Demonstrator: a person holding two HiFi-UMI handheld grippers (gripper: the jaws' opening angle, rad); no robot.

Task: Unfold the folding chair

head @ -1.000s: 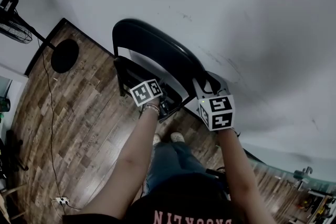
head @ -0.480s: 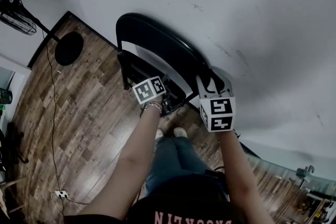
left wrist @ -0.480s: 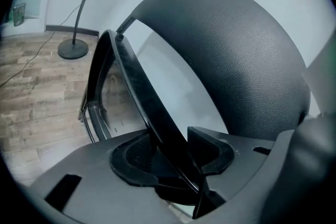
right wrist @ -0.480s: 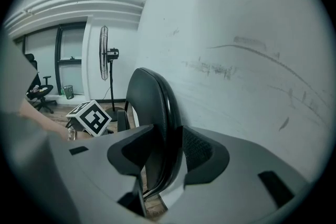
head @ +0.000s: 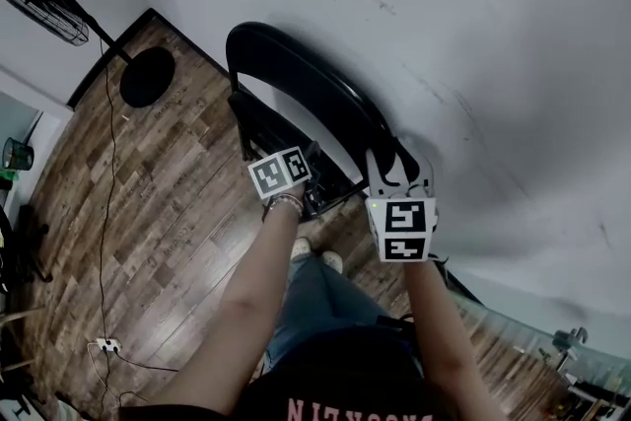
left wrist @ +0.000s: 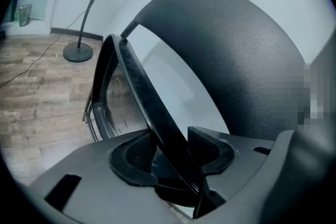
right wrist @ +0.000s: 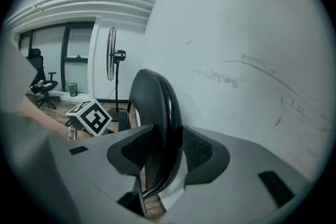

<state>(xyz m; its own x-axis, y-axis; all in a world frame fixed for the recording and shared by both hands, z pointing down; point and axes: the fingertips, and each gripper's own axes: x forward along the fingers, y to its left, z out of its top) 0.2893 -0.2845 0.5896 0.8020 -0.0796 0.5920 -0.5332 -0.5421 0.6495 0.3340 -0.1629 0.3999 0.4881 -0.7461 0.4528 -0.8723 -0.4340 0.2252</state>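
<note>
backrest [left wrist: 236,60]: black, grained, leather-like | seat edge [left wrist: 142,92] between fingers [left wrist: 212,147]: glossy black, smooth | finger pads: matt, ribbed | floor [head: 168,202]: matt wood planks | wall [head: 473,35]: smooth white, scuffed

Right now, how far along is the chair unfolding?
Done: grips taken, left tongs on the seat edge, right tongs on the backrest. In hand: apparently prying the two apart. Left: the chair stands nearly flat by the wall; the seat must swing down.
</note>
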